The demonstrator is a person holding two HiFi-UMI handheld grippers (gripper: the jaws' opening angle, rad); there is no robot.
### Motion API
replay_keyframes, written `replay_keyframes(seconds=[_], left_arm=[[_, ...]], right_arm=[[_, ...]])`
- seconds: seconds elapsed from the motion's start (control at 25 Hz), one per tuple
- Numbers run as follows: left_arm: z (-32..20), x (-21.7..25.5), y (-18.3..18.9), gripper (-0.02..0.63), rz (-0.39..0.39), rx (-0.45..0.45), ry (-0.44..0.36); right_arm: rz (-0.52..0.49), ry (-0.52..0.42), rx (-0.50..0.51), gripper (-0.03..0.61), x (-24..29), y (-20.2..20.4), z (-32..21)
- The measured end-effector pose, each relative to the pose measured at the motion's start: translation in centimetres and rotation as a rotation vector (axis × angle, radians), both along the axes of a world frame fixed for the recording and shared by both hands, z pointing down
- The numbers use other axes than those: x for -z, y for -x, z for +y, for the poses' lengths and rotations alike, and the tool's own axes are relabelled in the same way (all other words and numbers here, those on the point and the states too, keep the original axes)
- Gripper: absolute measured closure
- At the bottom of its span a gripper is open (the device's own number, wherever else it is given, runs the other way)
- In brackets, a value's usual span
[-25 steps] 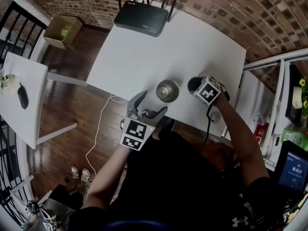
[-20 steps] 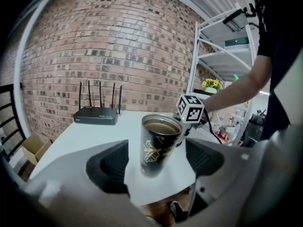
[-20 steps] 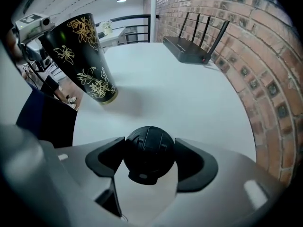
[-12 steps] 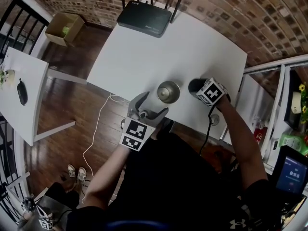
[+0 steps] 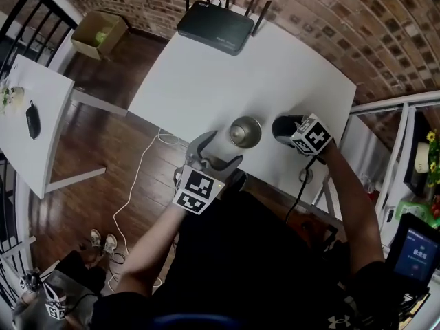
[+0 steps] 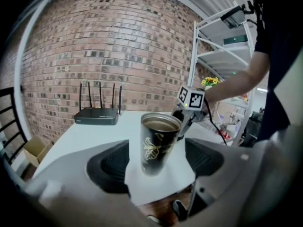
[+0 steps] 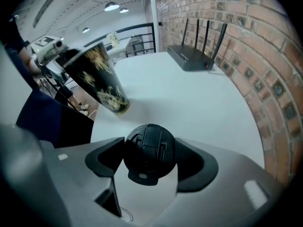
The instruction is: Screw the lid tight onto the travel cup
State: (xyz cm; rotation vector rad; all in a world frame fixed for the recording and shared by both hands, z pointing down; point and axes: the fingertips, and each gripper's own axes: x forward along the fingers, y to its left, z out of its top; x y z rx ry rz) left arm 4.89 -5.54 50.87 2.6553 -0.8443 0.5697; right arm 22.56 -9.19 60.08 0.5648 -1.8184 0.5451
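Observation:
A black travel cup (image 5: 245,130) with a gold leaf print stands upright and uncovered near the table's front edge. My left gripper (image 5: 221,148) is open just in front of it. In the left gripper view the cup (image 6: 158,143) shows between the two pads with white table visible on both sides. My right gripper (image 5: 287,129) is to the cup's right, shut on the round black lid (image 7: 149,152), and both pads touch the lid's sides. The cup (image 7: 97,79) appears at the upper left of the right gripper view.
On the white table (image 5: 206,81), a black router (image 5: 216,26) with antennas sits at the far edge. A second white table (image 5: 27,129) and a cardboard box (image 5: 102,33) are at the left. A cable (image 5: 137,191) lies on the wooden floor, and a metal shelf (image 5: 399,115) stands at the right.
Only the head view has drifted a little. Both grippers, the cup and the lid keep their places.

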Motion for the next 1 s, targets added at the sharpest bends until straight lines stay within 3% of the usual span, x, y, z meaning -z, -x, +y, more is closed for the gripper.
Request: replay_keyframes(seconds=[0.24,0.4,0.52,0.68,0.8,1.0], left_arm=[[-0.6,-1.6,0.1,0.242,-0.073,-0.072,-0.046],[-1.0,-1.6,-1.7,0.242,-0.067,-0.164,-0.099],[-1.6,-1.5,-3.0,0.235,-0.057,-0.225,-0.13],[-1.7,-2.5,-4.1,0.218,-0.086,-0.334,-0.15],[-1.7,-3.2,-4.6,0.218,-0.115,-0.397,-0.158],[-1.9,-3.4,-5.1,0.218,-0.108,-0.409,-0.15]], right_arm=[[-0.079,-0.165,0.251,0.238,11.9,7.0,-0.7],[-0.128,-0.174,0.368,0.239,16.9,12.6,-0.2],[-0.149,-0.122,0.458,0.239,17.1,15.5,0.9],[-0.075,-0.105,0.594,0.239,15.1,16.6,1.2],[-0.08,-0.088,0.615,0.239,14.4,17.1,1.2],[-0.085,-0.092,0.655,0.239,14.5,17.9,1.5]])
